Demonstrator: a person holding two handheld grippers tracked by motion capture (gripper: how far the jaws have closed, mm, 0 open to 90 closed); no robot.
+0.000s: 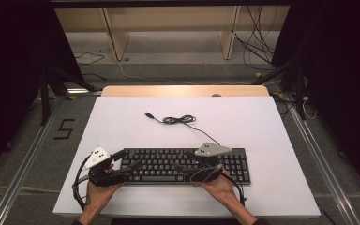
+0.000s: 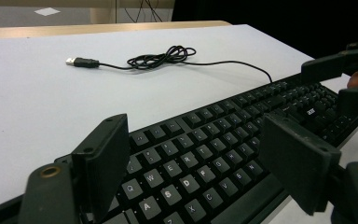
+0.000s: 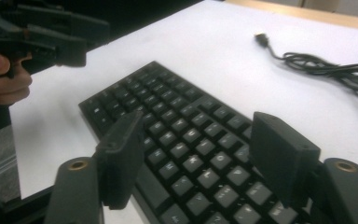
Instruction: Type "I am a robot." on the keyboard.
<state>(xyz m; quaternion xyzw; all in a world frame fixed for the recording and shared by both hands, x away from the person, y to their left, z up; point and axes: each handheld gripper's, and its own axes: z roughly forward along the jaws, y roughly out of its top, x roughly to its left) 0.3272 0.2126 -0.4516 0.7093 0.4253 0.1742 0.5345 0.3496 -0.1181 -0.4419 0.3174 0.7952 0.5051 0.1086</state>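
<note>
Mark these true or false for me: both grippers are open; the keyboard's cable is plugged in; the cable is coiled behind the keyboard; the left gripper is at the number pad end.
1. Both the left gripper and the right gripper are open. True.
2. The keyboard has its USB plug plugged in. False: it lies loose on the white table.
3. The cable is coiled behind the keyboard. True.
4. The left gripper is at the number pad end. False: it's over the letter keys.
</note>
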